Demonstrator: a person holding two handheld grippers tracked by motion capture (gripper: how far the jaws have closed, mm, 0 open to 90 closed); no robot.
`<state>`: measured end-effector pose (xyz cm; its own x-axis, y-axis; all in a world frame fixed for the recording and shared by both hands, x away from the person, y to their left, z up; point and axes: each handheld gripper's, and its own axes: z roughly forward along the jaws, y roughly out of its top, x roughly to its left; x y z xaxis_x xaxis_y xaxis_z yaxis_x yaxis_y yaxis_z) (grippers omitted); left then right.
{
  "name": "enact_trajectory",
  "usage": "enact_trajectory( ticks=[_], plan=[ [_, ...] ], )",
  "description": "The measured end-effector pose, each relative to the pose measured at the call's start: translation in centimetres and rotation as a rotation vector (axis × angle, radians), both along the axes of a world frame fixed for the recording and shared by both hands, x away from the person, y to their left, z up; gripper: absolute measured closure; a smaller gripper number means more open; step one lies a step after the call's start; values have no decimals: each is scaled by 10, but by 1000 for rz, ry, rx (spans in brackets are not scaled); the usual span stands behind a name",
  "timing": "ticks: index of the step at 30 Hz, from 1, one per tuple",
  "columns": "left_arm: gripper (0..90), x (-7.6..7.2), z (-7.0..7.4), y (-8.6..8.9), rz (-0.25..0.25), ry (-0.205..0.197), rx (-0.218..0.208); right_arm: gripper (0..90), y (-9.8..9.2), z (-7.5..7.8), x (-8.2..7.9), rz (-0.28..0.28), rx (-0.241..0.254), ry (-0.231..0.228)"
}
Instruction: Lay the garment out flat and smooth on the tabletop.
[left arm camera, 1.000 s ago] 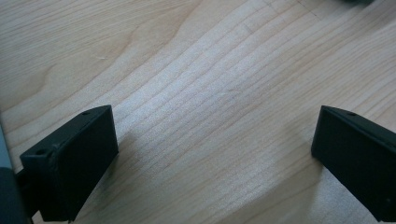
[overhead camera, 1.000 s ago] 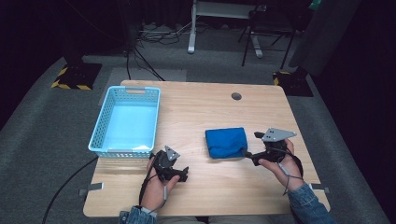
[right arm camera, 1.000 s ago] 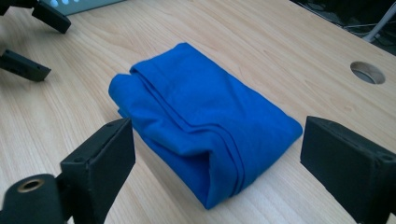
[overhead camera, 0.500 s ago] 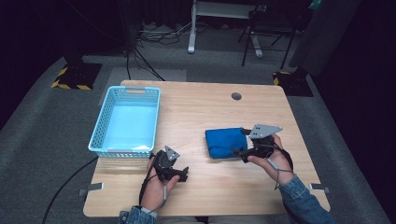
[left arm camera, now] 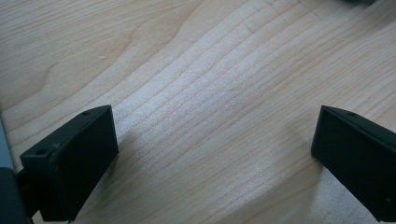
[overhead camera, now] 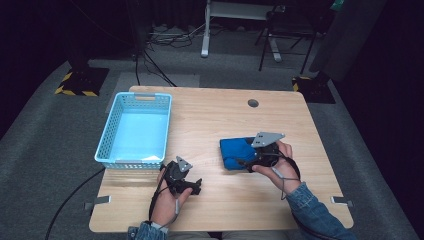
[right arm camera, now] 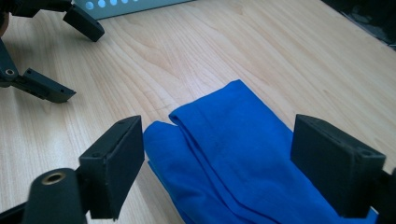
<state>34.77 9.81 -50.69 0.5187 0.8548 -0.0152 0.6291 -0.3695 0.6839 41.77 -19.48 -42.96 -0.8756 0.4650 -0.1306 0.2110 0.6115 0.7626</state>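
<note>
right gripper (overhead camera: 248, 161) has moved in from the counter's right side over the last second and now sits over the folded blue cloth (overhead camera: 237, 152), jaws wide apart either side of its near edge, nothing held. that looks like the approach to a grasp. the hand reaches in low and angled toward the cloth. left gripper (overhead camera: 192, 186) rests left of the cloth, also wide open, near the light blue basket (overhead camera: 107, 135).

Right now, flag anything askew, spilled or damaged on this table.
Nothing stands out. The folded blue cloth lies flat on the table, the light blue basket sits upright and empty, and both grippers are open over the wood.
</note>
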Motion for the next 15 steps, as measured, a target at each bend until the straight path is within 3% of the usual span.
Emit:
enact_trajectory(
  ticks=[15],
  plan=[
    [4,1,0,0,-2,-1,0,171,34,-23,4,36,-81,34]
  ],
)
